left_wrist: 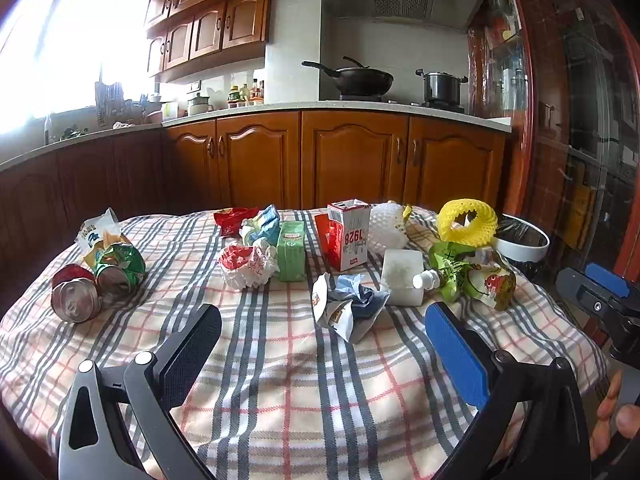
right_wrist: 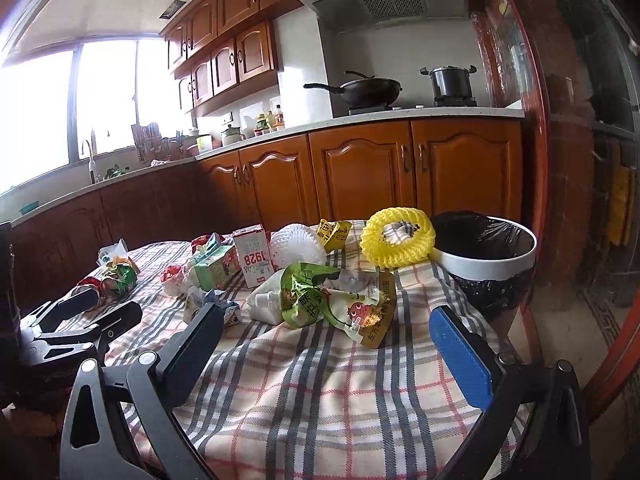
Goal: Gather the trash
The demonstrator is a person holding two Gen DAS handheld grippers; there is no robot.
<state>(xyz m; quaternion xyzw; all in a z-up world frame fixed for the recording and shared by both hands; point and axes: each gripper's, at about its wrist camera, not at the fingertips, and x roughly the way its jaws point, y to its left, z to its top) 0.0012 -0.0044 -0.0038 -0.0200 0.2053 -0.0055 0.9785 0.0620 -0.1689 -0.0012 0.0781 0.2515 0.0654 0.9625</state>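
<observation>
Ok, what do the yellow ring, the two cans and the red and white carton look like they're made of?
Yellow ring: soft foam netting, matte, judging by its open mesh weave; probably a fruit sleeve.
Two cans: thin metal, likely aluminium; the ends are shiny silver and the sides are dented.
Red and white carton: printed paperboard, slightly glossy, with sharp folded edges and a torn-open top.

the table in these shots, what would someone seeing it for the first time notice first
Probably the litter spread over the checked tablecloth: a bright yellow foam net ring near the far right edge, a red and white carton standing upright mid-table, and two crushed cans lying at the left. Next, the bin with a black liner just past the table's right edge. Both the left gripper and the right gripper hang open over bare cloth.
</observation>
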